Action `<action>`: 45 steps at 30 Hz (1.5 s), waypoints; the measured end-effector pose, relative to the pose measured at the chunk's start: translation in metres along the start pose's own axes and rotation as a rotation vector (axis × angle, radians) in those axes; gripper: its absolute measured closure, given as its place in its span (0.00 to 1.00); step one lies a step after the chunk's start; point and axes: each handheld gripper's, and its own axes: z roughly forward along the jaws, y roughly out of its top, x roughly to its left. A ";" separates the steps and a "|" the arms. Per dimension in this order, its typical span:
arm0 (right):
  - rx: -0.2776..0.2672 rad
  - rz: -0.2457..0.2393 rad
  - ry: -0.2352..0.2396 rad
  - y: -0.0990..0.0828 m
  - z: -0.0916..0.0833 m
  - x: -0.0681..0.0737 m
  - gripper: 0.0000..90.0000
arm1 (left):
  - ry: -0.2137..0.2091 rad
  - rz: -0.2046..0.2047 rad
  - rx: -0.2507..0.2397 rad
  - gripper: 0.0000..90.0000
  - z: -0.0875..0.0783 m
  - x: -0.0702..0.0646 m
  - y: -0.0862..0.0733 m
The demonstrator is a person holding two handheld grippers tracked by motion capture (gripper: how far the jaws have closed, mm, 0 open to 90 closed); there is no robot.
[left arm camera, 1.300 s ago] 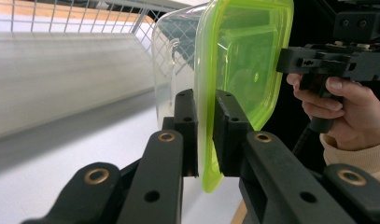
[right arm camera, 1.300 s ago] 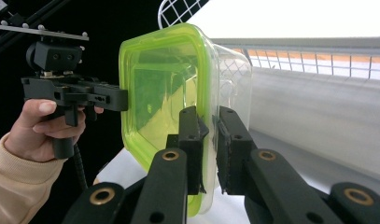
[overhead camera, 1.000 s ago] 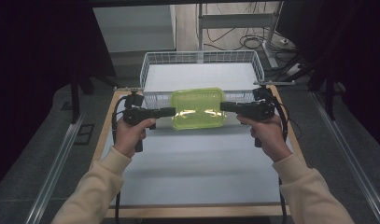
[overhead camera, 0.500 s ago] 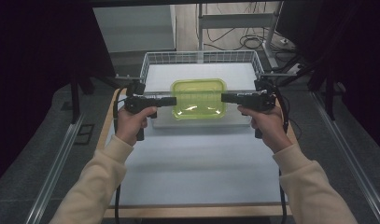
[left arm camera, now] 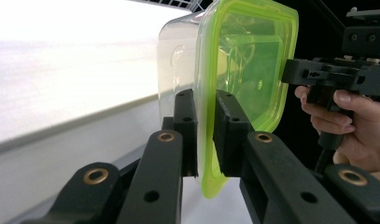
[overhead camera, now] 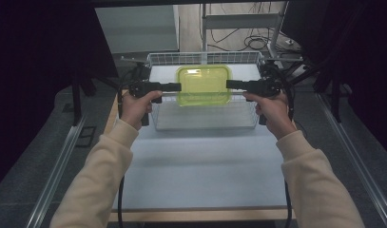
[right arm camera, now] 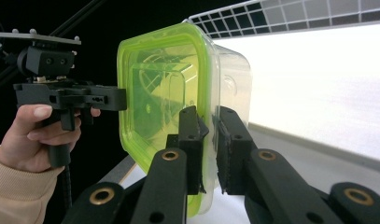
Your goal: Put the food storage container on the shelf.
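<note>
bare pale tabletop (overhead camera: 200, 161) nearest, 2 sleeved forearms reaching over it. left hand-held gripper (overhead camera: 178, 87) clamped on the left rim of the green-lidded container (overhead camera: 204, 84), right hand-held gripper (overhead camera: 229, 84) clamped on the right rim. container held level between them, lifted above the wire basket (overhead camera: 205, 124). cables on the floor beyond.
</note>
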 end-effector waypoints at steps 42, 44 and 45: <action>-0.014 0.114 -0.138 0.035 0.053 -0.056 0.85 | 0.051 -0.144 -0.039 0.86 0.050 0.049 0.040; -0.020 0.118 -0.141 0.035 0.055 -0.057 0.84 | 0.049 -0.149 -0.045 0.85 0.052 0.051 0.040; -0.019 0.114 -0.146 0.035 0.056 -0.058 0.83 | 0.050 -0.149 -0.046 0.84 0.053 0.051 0.040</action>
